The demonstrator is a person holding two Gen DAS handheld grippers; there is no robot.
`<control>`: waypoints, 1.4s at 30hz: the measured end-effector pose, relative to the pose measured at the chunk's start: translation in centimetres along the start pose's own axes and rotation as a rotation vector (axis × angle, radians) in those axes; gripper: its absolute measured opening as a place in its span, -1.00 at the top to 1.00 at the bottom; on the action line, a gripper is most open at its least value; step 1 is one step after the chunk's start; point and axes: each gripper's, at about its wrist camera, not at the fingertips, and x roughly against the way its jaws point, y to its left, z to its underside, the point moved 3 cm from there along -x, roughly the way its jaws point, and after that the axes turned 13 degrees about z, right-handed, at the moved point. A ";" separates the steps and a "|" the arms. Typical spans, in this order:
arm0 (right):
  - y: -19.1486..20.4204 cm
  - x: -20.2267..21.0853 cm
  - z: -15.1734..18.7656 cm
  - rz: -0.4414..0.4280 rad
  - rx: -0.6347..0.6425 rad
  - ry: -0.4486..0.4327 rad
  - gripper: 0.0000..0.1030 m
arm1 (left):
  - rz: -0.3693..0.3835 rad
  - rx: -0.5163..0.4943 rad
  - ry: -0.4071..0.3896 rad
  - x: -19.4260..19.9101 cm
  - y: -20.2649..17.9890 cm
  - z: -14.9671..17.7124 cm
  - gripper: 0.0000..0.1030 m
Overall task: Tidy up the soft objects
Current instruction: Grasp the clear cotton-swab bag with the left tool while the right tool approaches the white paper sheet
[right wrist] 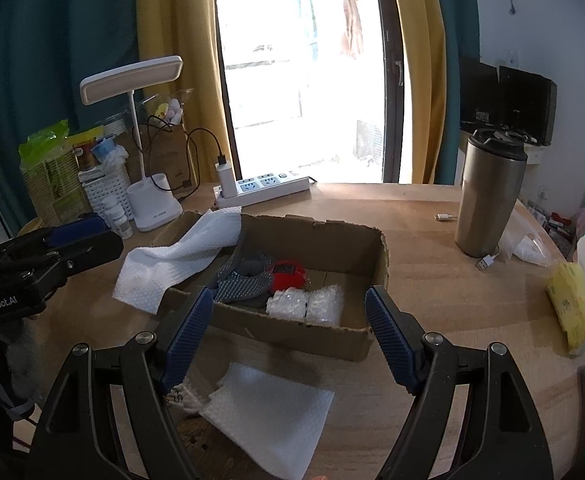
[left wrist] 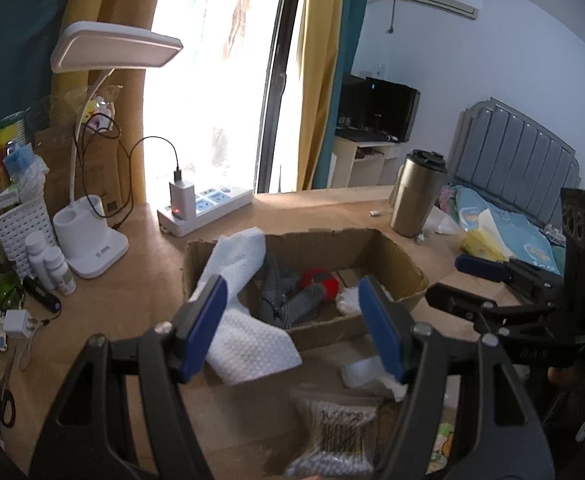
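A shallow cardboard box (left wrist: 396,258) (right wrist: 356,252) sits mid-table. In it lie grey knit gloves (left wrist: 292,304) (right wrist: 244,284), a red soft item (left wrist: 322,278) (right wrist: 288,272) and bubble wrap (right wrist: 306,306). A white textured cloth (left wrist: 244,300) (right wrist: 180,260) drapes over the box's left wall onto the table. A second white cloth (right wrist: 272,416) lies flat in front of the box. My left gripper (left wrist: 292,328) is open and empty, above the box's near left side. My right gripper (right wrist: 288,332) is open and empty, above the box's front wall.
A steel tumbler (right wrist: 488,196) (left wrist: 416,196) stands at the right. A white desk lamp (left wrist: 92,240), power strip (left wrist: 208,208), basket and small bottles (left wrist: 50,264) crowd the left. Scissors (left wrist: 0,396) lie at the near left. A packet of cotton swabs (left wrist: 340,432) lies near me. A yellow tissue pack (right wrist: 576,304) lies at the right edge.
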 end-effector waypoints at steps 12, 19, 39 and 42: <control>0.6 1.2 1.9 -0.003 0.009 0.016 -0.58 | 0.001 0.023 0.020 0.8 -0.3 2.3 -0.35; 1.0 0.9 3.7 -0.008 0.021 0.054 -0.58 | 0.008 0.046 0.050 0.5 -0.5 4.4 -0.36; 0.6 -2.1 7.0 0.012 0.027 0.173 -0.58 | 0.047 0.052 0.244 -3.9 -1.7 10.4 -0.36; 0.7 -2.5 7.1 0.013 0.030 0.185 -0.58 | 0.042 0.054 0.276 -4.6 -1.3 11.0 -0.36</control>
